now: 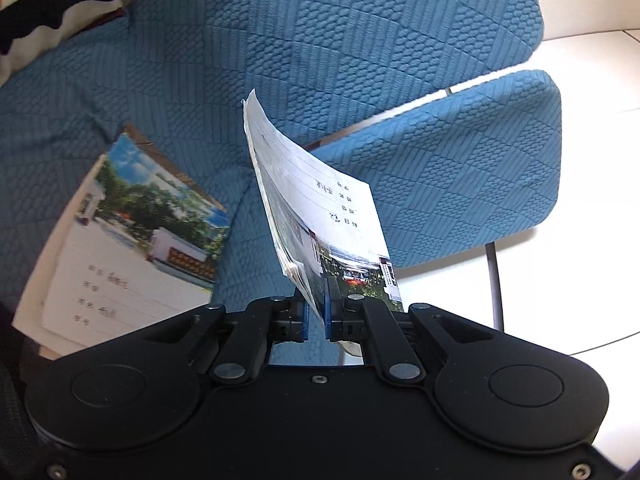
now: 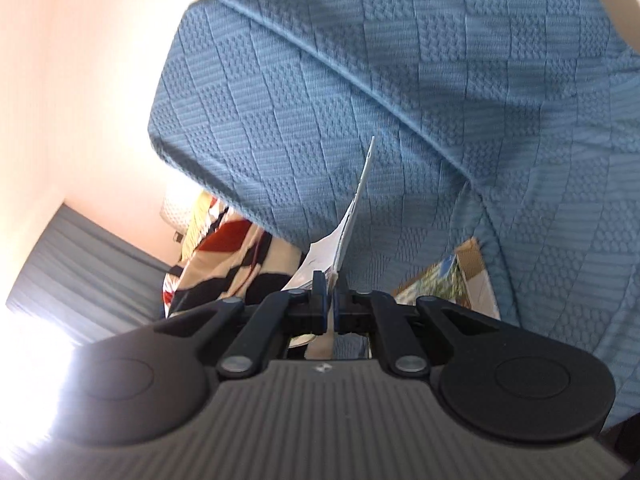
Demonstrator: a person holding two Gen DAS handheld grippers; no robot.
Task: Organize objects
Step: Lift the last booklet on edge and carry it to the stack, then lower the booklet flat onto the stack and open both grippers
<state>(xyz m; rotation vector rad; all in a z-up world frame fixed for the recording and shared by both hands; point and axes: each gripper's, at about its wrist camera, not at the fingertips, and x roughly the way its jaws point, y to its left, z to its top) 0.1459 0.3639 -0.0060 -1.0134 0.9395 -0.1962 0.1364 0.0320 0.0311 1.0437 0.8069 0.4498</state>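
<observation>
- Above the blue sofa [image 1: 360,40], your left gripper [image 1: 318,304] pinches a booklet [image 1: 320,208] standing edge-up between its pads.
- Your right gripper [image 2: 330,300] clamps another booklet [image 2: 352,216] likewise.
- A third booklet [image 1: 132,240] lies on the cushion, left.

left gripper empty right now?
No, the left gripper is clamped on a thin notebook that sticks up above the blue sofa.

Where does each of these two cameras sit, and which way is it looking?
Left wrist view: sits behind the left tongs, looking along them down at a clamped booklet, blue sofa and a second booklet.
Right wrist view: sits behind the right tongs, shut on another booklet, facing the sofa and a patterned cushion.
Shared: the sofa; probably the lying booklet.
</observation>
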